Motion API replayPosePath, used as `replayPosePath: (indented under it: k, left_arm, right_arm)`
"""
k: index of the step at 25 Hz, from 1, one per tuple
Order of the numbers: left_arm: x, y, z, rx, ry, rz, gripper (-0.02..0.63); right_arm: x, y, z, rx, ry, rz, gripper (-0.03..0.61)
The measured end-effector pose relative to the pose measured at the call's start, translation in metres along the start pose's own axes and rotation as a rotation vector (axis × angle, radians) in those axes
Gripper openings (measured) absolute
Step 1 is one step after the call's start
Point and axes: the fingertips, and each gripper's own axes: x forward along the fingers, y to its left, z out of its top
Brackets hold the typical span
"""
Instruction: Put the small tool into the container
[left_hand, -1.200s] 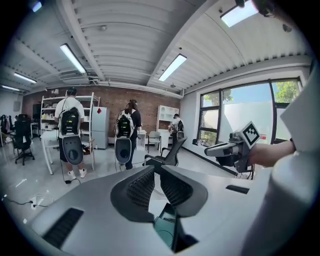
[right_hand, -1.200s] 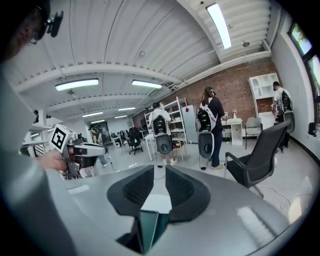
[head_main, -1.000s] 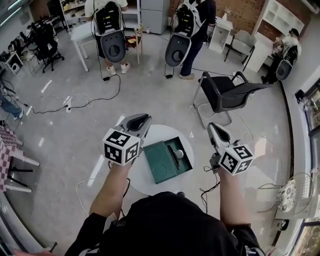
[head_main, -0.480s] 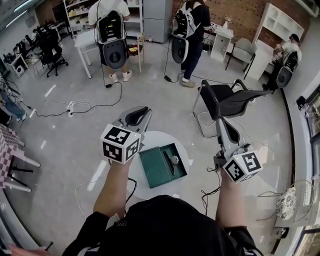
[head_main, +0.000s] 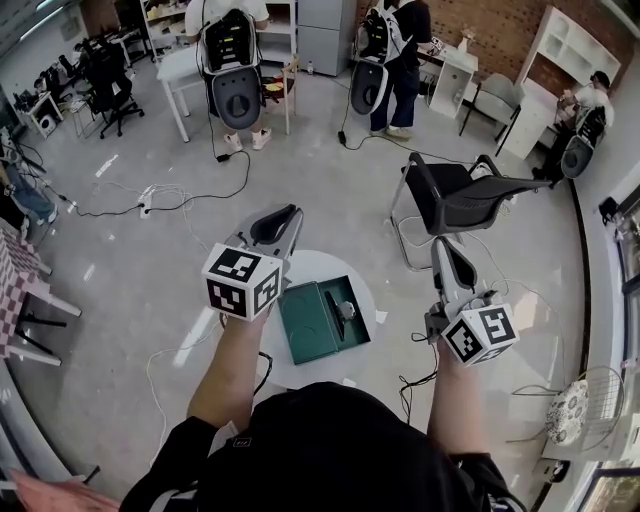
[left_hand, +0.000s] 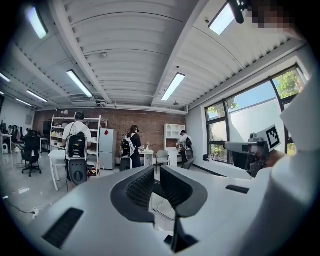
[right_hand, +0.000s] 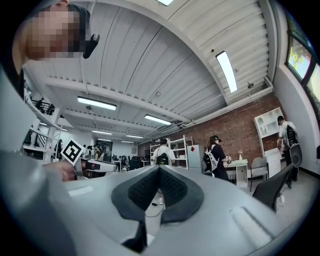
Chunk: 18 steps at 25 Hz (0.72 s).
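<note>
Since a second ago my right gripper (head_main: 439, 246) has lifted away right of the container (head_main: 305, 330), jaws pressed together. Left gripper (head_main: 290, 216) hovers left, slightly parted, empty. Small tool (head_main: 339, 311) lies inside.

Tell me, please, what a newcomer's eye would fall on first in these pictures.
The open green container on the small round white table at the head view's centre, with the small tool lying in its right half. The left hand-held gripper and right hand-held gripper hover either side of it, both empty.
</note>
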Motion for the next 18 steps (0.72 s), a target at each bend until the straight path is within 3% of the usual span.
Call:
replayPosePath:
  k: [18]
  left_arm:
    - [-0.008,-0.008,-0.008,-0.021,0.026,-0.004,0.037]
  right_arm:
    - [-0.003,0.008,-0.012,0.044,0.029,0.029,0.008]
